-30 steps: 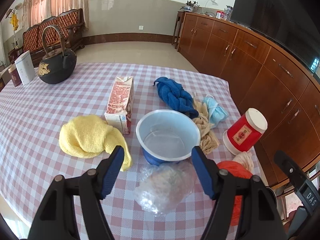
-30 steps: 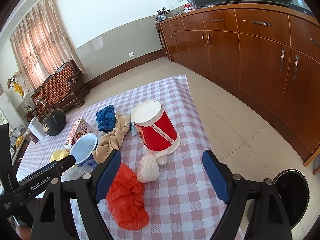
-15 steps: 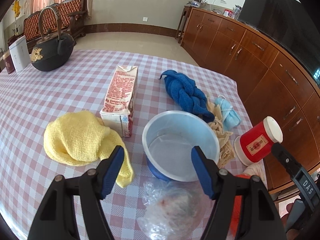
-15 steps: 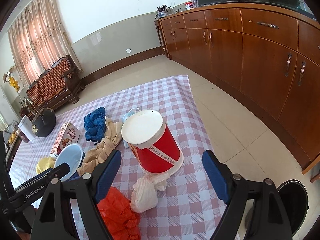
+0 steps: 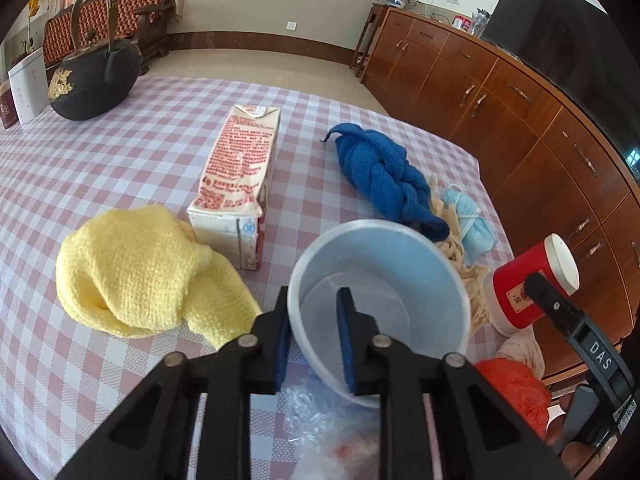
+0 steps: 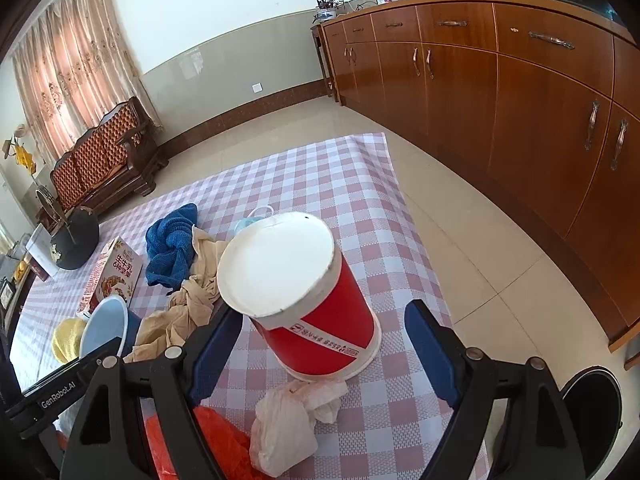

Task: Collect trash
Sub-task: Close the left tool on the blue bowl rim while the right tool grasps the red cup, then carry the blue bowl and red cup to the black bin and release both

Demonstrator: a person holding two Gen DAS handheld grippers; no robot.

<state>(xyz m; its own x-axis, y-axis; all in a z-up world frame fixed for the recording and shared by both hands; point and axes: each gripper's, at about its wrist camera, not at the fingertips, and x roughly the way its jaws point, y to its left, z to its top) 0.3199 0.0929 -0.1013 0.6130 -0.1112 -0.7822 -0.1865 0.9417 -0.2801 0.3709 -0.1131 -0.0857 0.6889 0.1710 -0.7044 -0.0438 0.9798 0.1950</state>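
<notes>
A: What fills the left wrist view?
B: The table (image 5: 100, 152) under its pink-and-white checked cloth. A tall red-printed milk carton (image 5: 240, 176) stands centre frame, with a crumpled yellow knitted cloth (image 5: 132, 272) touching it at lower left.
A: And the left hand-held gripper (image 5: 313, 334)?
B: It is clamped on the near rim of the pale blue plastic bowl (image 5: 384, 276), one pad inside the bowl and one outside, low in the frame.
A: The right view?
B: An upside-down red paper bucket (image 6: 308, 300) sits centre frame. The right hand-held gripper (image 6: 322, 358) has its jaws spread wide, one on each side of the bucket, not touching. A crumpled white tissue wad (image 6: 292, 420) lies at the bucket's foot, with an orange plastic bag (image 6: 216, 440) at lower left.
</notes>
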